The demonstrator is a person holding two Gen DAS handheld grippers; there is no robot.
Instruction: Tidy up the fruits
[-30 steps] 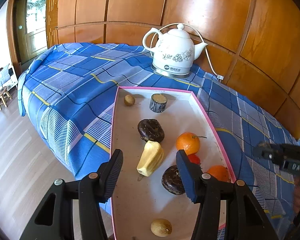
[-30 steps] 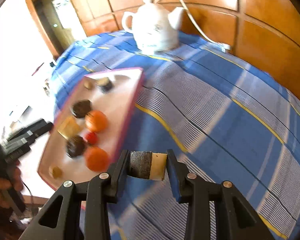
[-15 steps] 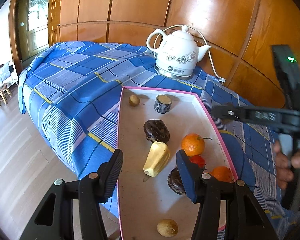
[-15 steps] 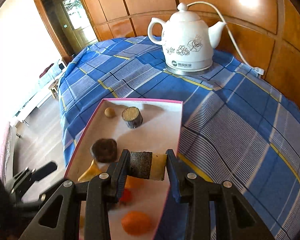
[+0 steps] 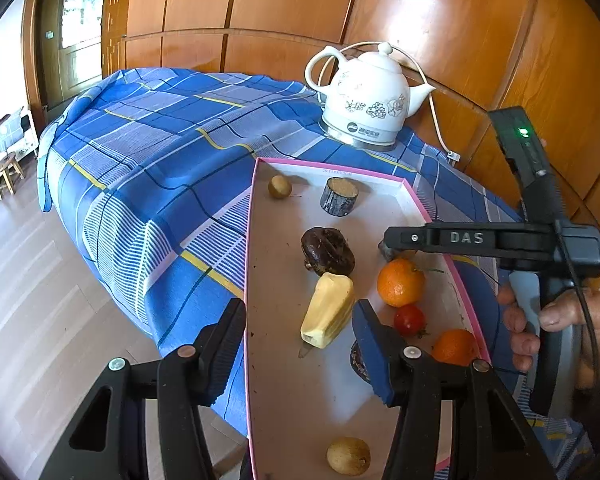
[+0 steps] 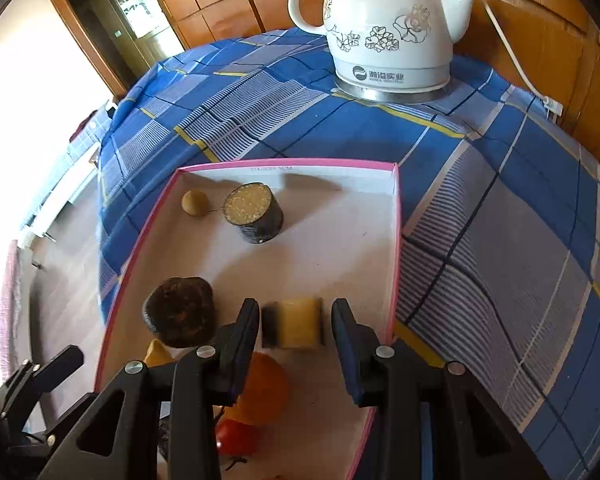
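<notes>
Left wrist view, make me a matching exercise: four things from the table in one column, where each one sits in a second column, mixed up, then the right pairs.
Things
1. white kettle
2. small red fruit
3. pale yellow fruit
4. dark stub with a pale top

Places
A. between the far orange and the near orange
B. at the far end of the tray, beside the small tan fruit
C. on the blue plaid cloth, beyond the tray
D. just on the near side of the dark brown fruit

Pairs: 1-C, 2-A, 3-D, 4-B
</notes>
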